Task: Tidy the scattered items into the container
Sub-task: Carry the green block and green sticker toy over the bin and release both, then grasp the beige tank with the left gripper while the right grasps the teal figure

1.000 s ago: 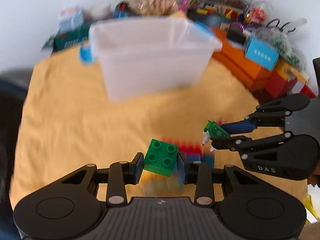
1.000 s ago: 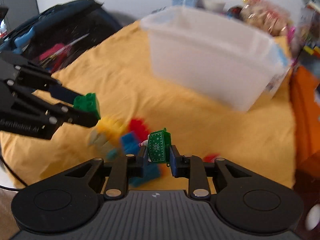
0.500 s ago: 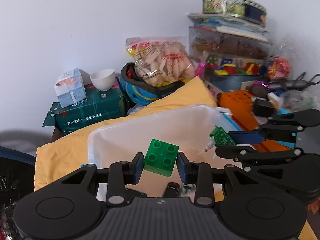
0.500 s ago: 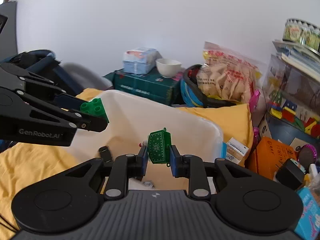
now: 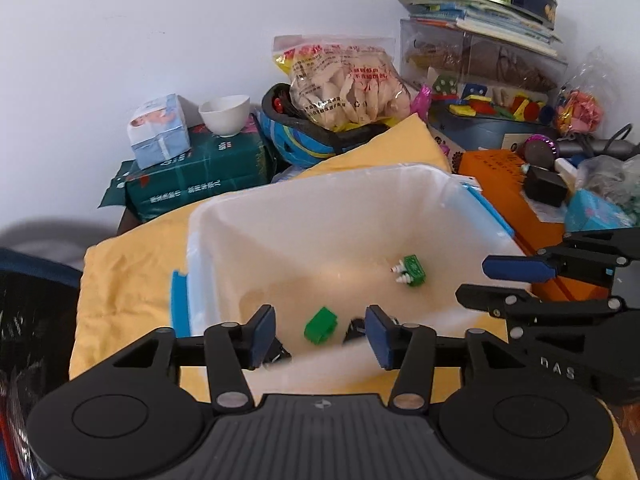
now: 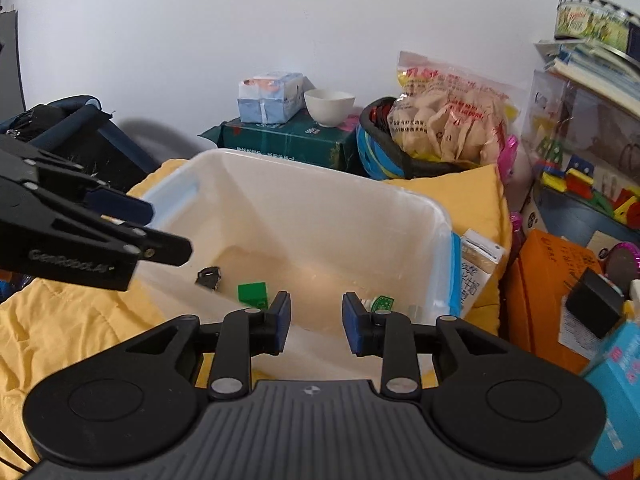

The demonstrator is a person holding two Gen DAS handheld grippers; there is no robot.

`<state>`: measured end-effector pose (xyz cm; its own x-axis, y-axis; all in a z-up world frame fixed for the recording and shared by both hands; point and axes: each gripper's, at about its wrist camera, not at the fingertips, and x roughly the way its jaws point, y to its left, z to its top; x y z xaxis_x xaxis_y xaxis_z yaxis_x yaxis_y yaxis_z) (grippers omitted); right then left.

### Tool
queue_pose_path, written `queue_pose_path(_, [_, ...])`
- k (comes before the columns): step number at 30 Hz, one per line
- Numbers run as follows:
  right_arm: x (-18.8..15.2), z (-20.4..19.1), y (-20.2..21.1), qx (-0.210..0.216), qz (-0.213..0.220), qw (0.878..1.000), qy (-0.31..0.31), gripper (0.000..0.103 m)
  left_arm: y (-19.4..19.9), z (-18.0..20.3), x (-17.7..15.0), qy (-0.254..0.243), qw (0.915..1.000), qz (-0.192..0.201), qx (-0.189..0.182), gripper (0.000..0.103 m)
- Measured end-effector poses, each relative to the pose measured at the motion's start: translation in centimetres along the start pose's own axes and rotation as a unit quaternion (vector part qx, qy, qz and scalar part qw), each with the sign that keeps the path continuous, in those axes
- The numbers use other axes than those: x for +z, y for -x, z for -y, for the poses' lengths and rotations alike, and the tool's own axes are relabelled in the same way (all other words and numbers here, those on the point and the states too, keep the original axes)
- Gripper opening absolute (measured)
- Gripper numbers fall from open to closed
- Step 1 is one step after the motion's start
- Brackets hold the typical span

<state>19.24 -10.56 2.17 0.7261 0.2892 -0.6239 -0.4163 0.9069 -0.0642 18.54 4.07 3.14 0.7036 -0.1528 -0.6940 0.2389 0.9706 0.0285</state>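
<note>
Left claw (image 5: 320, 334): above the near edge of the container, jaws opening, blue pads well apart, nothing pressed between them (the green brick shows in the gap but lies lower, on the container floor).
Right claw (image 6: 314, 322): also over the container's near wall, jaws opening, a clear gap between the pads, nothing held.
Container (image 5: 320, 184): a translucent white tub with blue handle clips, standing on a yellow cloth (image 5: 120, 280).
Green brick (image 5: 320, 325): loose inside the container near its front wall; in the right wrist view it sits just left of that claw's left pad.
Green ornament (image 5: 412, 270): a small green piece with white tips, lying on the container floor to the right of the brick and apart from it; in the right wrist view it is half hidden behind the right pad.
Black item (image 6: 209, 277): small, dark, on the container floor to the left of the brick (too small to tell what it is).
Behind the container: a dark green package (image 5: 200, 176) carrying a tissue box (image 5: 159, 130) and a white bowl (image 5: 224, 114); a snack bag (image 5: 348, 80) in a blue basket.
Right of the container: an orange box (image 5: 508, 184) and stacked clutter.
</note>
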Motion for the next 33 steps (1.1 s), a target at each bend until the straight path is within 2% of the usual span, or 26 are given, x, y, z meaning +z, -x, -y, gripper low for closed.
queue_pose_path(2, [-0.4, -0.7, 1.3, -0.002, 0.003, 1.0, -0.001, 0.034, 1.6, 0.1, -1.1, 0.002, 1.0, 0.003, 0.006, 0.062])
queue_pose_path(8, [-3.2, -2.9, 4.1, 0.005, -0.015, 1.0, -0.001, 0.048, 5.7, 0.2, -6.2, 0.012, 0.9999, -0.005, 0.004, 0.068])
queue_pose_path(13, [-7.5, -4.3, 4.5, 0.034, -0.062, 0.997, -0.008, 0.048, 5.9, -0.2, -11.9, 0.026, 0.9979, -0.059, 0.008, 0.068])
queue_pose_path(18, [-11.2, -5.9, 4.7, 0.051, -0.105, 0.993, -0.002, 0.047, 5.2, 0.0, -16.1, 0.038, 0.9926, -0.115, -0.009, 0.066])
queue_pose_path(25, [-13.2, -10.0, 4.8, 0.085, -0.124, 0.988, 0.047, 0.046, 5.3, 0.0, -18.6, 0.04, 0.99, -0.134, -0.021, 0.066])
queue_pose_path(27, [-13.6, -10.4, 4.2, 0.074, -0.14, 0.987, 0.034, 0.046, 5.2, 0.0, -18.8, 0.028, 0.9906, -0.132, -0.022, 0.065])
queue_pose_path(30, [-13.6, -9.9, 3.4, 0.081, -0.159, 0.984, -0.019, 0.044, 5.1, 0.1, -18.7, 0.003, 0.9912, -0.131, -0.019, 0.063])
queue_pose_path(33, [-14.0, -10.8, 3.2, 0.081, -0.162, 0.983, -0.011, 0.041, 5.1, -0.1, -18.6, -0.004, 0.991, -0.132, -0.024, 0.063])
